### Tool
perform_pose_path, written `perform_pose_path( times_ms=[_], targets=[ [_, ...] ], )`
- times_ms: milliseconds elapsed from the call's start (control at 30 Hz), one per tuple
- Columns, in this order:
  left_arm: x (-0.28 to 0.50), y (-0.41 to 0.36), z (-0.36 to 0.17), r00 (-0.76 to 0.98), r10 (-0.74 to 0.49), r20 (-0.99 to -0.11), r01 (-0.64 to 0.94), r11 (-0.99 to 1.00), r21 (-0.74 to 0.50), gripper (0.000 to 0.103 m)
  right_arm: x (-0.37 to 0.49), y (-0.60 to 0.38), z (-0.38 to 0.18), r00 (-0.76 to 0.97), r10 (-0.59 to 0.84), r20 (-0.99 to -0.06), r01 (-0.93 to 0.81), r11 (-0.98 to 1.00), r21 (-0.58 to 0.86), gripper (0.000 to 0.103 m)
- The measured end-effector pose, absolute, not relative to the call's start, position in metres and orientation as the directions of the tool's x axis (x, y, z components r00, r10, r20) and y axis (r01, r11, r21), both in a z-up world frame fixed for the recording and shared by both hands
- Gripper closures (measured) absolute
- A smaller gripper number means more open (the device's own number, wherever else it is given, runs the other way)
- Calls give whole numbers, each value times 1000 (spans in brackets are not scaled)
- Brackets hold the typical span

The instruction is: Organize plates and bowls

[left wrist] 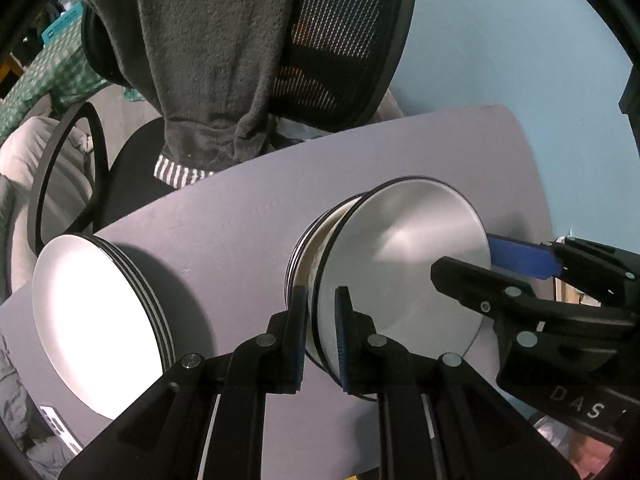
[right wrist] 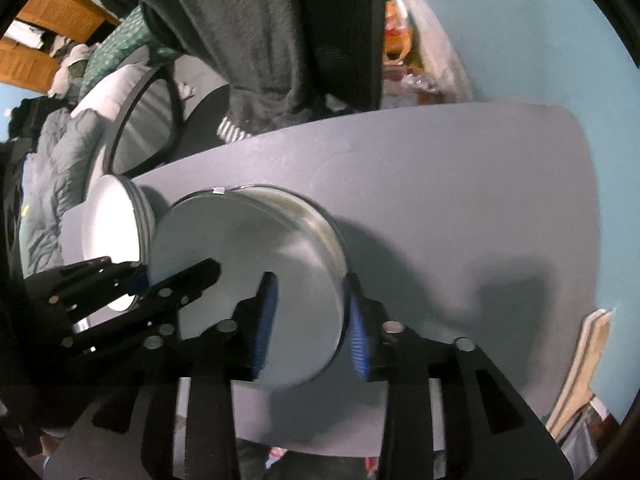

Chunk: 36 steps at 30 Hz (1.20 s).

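Note:
A white plate [left wrist: 404, 264] lies on top of a stack of bowls [left wrist: 310, 248] on the grey table [left wrist: 224, 224]. My left gripper [left wrist: 322, 336] is shut on the near rim of this plate. My right gripper [right wrist: 310, 320] straddles the opposite rim of the same plate [right wrist: 256, 276], its jaws wider than the rim. It also shows at the right in the left wrist view [left wrist: 496, 264]. A second stack of white plates [left wrist: 100, 324] sits to the left, also seen in the right wrist view [right wrist: 116, 236].
An office chair draped with a dark grey towel [left wrist: 224, 60] stands behind the table. A blue wall [left wrist: 520, 40] is at the right. Cardboard [right wrist: 580, 372] leans beyond the table's right edge. Bedding and clutter [right wrist: 52, 184] lie at the far left.

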<state>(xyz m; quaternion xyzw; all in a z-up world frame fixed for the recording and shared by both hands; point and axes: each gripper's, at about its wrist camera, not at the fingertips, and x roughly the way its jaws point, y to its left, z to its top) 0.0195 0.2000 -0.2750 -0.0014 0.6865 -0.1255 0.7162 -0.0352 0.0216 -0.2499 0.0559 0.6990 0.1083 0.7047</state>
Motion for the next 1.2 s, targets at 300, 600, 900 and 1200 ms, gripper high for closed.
perform_pose_path(
  times_ms=[300, 600, 900, 1200],
  targets=[
    [16, 188, -260, 81, -70, -994, 272, 961, -46, 58, -32, 21, -240, 24, 229, -973, -85, 970, 227, 58],
    [15, 198, -232, 159, -72, -985, 296, 955, -22, 49, -33, 25, -225, 69, 199, -978, -101, 976, 192, 53],
    [9, 228, -191, 228, -142, -963, 218, 972, -92, 37, -38, 27, -181, 180, 167, -969, -135, 980, 144, 34],
    [1, 254, -177, 247, -180, -952, 162, 976, -143, 30, -49, 31, -163, 210, 159, -965, -180, 976, 121, 31]
  ],
)
